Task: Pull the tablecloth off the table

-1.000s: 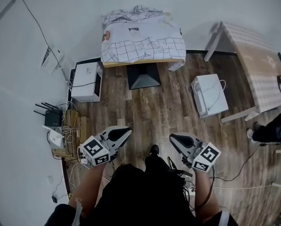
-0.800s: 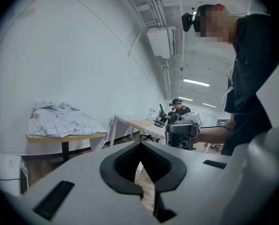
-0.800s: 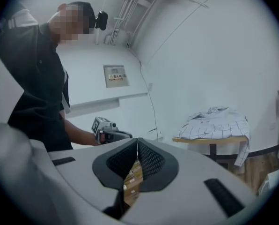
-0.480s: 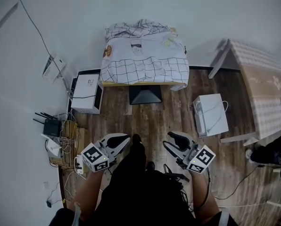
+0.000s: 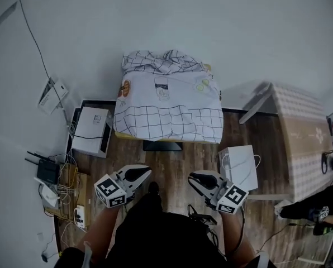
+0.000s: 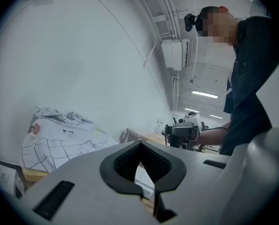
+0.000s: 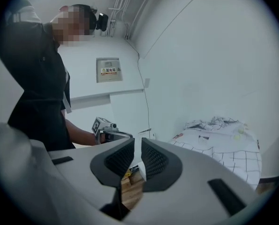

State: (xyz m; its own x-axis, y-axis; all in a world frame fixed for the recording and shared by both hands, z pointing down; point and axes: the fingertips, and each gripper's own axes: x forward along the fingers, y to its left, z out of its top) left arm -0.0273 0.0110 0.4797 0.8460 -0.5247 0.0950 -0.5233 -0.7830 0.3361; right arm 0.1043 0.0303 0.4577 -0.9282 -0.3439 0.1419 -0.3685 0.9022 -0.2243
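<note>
Head view: shows the grid-print tablecloth point(image 5: 167, 111) draped over a small bench point(image 5: 134, 137) against the wall, bunched along the back and hanging down the front. Catches the left tongs point(image 5: 141, 172) pressed together on nothing and the right tongs point(image 5: 195, 177) a sliver apart and closing, likewise empty. Both held low over the wood floor point(image 5: 177, 161), well short of the cloth. Best done, by the look of it, by stepping in, spreading both tongs wide and biting a full fold of the front hem, one near each corner. Then drawing level and toward the body. Worth minding the white box point(image 5: 239, 164) beside the bench and the cables point(image 5: 203, 214) underfoot.
</note>
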